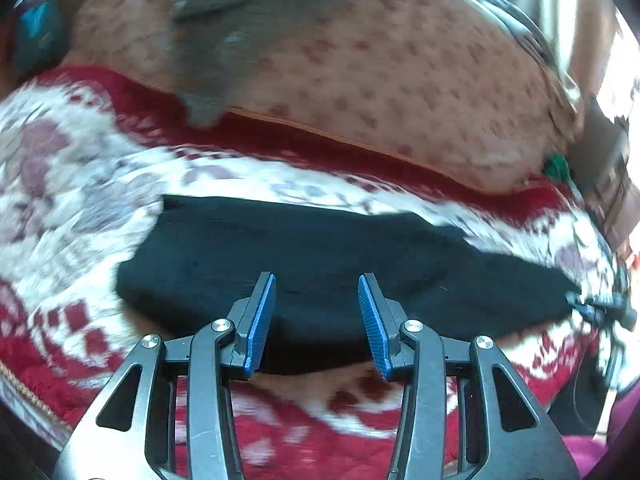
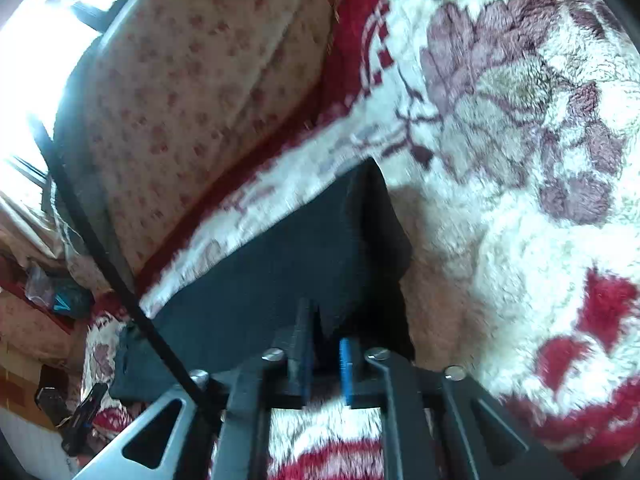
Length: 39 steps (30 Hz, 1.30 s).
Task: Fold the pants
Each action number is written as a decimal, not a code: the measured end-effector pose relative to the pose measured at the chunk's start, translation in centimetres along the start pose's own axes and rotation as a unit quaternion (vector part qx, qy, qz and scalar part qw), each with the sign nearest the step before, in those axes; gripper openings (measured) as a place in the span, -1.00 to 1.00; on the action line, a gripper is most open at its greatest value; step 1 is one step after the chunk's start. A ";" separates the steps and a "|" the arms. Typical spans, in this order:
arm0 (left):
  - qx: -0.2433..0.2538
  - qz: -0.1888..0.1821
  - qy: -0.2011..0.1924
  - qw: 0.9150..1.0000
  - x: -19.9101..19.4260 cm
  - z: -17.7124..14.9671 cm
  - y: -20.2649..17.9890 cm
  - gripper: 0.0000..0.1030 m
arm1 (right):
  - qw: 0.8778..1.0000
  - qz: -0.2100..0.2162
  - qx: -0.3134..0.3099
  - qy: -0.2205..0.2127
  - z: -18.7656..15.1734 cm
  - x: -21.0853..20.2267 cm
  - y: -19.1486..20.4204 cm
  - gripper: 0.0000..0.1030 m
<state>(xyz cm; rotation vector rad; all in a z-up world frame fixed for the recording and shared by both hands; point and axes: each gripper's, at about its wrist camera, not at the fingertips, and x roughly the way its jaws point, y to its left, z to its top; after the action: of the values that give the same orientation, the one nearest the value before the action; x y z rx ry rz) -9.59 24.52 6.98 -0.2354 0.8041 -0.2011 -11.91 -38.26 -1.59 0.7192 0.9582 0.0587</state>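
The left tongs point forward and down, their two blue-padded fingers standing well apart with nothing between them. The tips hang over the near edge of the black pants, not touching the cloth as far as can be told. The grey linkage arms behind the fingers spread wide toward the camera.

The right tongs also point down at a slant, over the near corner of the pants. Their fingers stand close together with only a narrow slot between them; a fold of the dark cloth sits in that slot, though whether the pads press on it cannot be told. The right tongs show far off in the left wrist view, at the right end of the pants.
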 end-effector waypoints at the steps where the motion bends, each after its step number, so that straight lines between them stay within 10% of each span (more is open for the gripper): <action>1: -0.018 -0.006 0.000 1.000 -0.3 0.1 1.0 -0.20 | 1.000 -0.019 -0.001 -0.014 0.1 -1.1 0.1 -0.67; 7: -0.103 -0.019 0.008 0.994 -0.9 -0.3 5.9 0.07 | 0.997 0.031 -0.047 -0.055 0.5 -2.9 4.6 -0.45; 15: -0.159 -0.017 0.010 0.987 -0.8 -1.3 7.3 0.11 | 0.953 0.200 -0.207 0.098 -1.9 9.4 22.5 -0.27; 25: -0.144 -0.004 0.005 0.990 2.0 0.2 6.9 0.11 | 0.910 0.159 -0.338 0.180 -5.5 20.9 33.4 -0.15; 27: -0.128 0.020 0.005 0.992 2.6 0.6 6.8 -0.36 | 0.903 0.152 -0.363 0.171 -5.8 21.1 33.5 -0.32; 31: -0.131 0.031 -0.003 0.991 2.1 0.8 7.2 -0.74 | 0.913 0.159 -0.350 0.135 -4.7 20.7 33.8 -0.74; 39: -0.126 0.051 0.010 0.991 1.5 -1.2 8.0 -0.74 | 0.910 0.182 -0.350 0.124 -6.7 19.4 35.6 -0.73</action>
<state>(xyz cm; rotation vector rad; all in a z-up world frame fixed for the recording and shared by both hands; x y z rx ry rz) -8.73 31.59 2.93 -0.4290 0.8584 -0.0047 3.70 -0.53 2.65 0.2081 0.9445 0.8015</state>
